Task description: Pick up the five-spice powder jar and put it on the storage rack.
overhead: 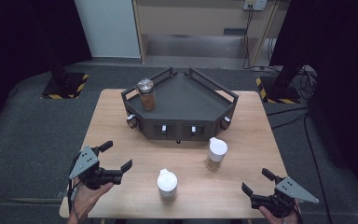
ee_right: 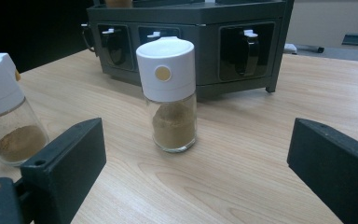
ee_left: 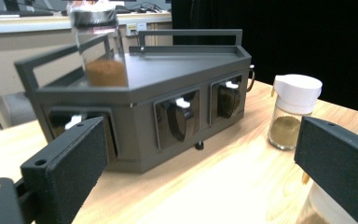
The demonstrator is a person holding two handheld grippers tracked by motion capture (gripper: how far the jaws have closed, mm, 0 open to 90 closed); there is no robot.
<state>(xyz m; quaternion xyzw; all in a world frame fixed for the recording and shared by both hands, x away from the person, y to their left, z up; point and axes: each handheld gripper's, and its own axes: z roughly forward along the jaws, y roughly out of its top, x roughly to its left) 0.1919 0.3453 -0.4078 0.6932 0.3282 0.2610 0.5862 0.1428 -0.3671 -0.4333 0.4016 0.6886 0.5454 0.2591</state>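
A dark grey corner rack (overhead: 200,100) (ee_left: 168,74) (ee_right: 205,46) stands at the back of the wooden table (overhead: 242,140). On its left end sits a silver-lidded jar (overhead: 146,94) (ee_left: 98,46) of brown powder. Two white-capped spice jars stand in front of the rack: one toward the right (overhead: 216,153) (ee_right: 170,93) (ee_left: 292,112), one near the front edge (overhead: 167,185) (ee_right: 4,112). My left gripper (overhead: 116,156) (ee_left: 200,172) hovers open at the front left, facing the rack. At the front right, my right gripper (overhead: 257,182) (ee_right: 196,172) is open, with the right jar ahead of its jaws.
The rack's front has recessed slots with white-tipped hooks (overhead: 164,128) (ee_left: 182,102). Beyond the table are dark floor, two black stand bases with yellow-black tape (overhead: 65,85), a wall opening and cables (overhead: 249,42). Bare wood (overhead: 116,121) lies between the jars and the left edge.
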